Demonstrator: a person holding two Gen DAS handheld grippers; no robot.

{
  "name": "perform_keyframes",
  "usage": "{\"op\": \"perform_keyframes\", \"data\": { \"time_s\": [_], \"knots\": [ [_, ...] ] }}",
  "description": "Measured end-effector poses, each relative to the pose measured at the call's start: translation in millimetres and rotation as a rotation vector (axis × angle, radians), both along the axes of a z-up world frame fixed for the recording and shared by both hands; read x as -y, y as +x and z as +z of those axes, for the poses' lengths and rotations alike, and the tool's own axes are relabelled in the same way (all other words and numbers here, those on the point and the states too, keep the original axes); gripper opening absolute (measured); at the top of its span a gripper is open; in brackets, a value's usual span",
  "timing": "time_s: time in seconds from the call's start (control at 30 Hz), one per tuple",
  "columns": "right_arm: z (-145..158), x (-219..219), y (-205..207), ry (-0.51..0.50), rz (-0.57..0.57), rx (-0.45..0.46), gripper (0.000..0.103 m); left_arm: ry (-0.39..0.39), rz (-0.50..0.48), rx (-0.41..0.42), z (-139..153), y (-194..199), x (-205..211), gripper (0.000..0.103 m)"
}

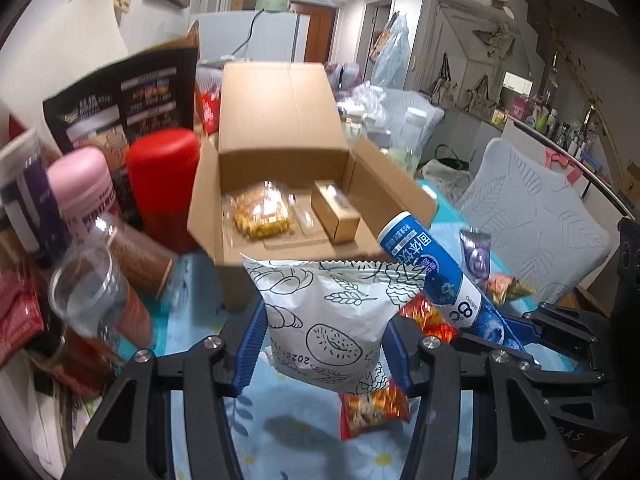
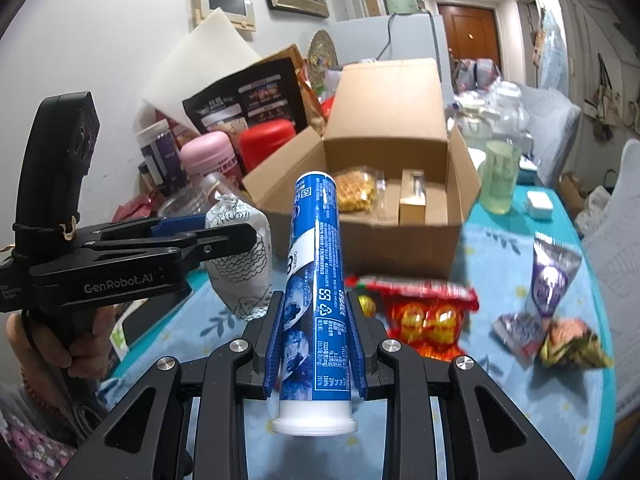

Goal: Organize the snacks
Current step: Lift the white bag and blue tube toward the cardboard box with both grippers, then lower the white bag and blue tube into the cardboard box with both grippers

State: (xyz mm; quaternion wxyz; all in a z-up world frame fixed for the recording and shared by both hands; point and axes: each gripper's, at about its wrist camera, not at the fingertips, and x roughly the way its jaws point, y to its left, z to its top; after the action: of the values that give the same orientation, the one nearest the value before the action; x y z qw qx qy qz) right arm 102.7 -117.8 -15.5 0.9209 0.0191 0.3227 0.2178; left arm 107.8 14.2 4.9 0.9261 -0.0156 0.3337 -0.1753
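Clamped low in the right claw: blue tube, white cap nearest the lens, printed body pointing ahead toward the open cardboard box. Jaws drawn in as far as they go, blue pads flat against the tube on both sides. Gripped in the left claw: white snack bag with line drawings of bread, pinched across its lower half, top seam up and level with the box's near wall, clear of the table. Left jaws part-way closed, pads pressing the bag's two sides, bag bulging between them.

Judged step: carrying both items over to the box. Best done by lifting each above the near wall before going forward, so neither catches the cardboard edge. Room inside looks tight: yellow snack tray and small brown carton already on the floor of the box, so better to lay the tube along the free right-hand side and set the bag in the front strip. One claw in at a time, to avoid the two knocking together over the opening. Soft bag: release low, not dropped, and no harder squeeze.

Left loose on the blue flowered cloth: red packet, purple pouch, a few small wrapped sweets beside it.
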Motion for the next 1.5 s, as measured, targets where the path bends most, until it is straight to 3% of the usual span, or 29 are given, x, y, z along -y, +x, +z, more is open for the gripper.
{"op": "perform_keyframes", "data": {
  "time_s": [0.5,0.9,1.2,1.5],
  "knots": [
    [68,-2,52,-0.014,0.038,0.165,0.028,-0.065,0.007,0.191,72,50,8,0.053],
    [95,-1,135,-0.010,0.025,0.215,0.028,-0.119,0.065,0.252,95,129,7,0.053],
    [79,3,203,0.040,0.025,0.177,0.028,-0.060,0.118,0.246,74,184,8,0.053],
    [45,7,243,-0.004,-0.013,0.063,0.028,0.004,0.150,0.120,35,225,10,0.053]
  ]
}}
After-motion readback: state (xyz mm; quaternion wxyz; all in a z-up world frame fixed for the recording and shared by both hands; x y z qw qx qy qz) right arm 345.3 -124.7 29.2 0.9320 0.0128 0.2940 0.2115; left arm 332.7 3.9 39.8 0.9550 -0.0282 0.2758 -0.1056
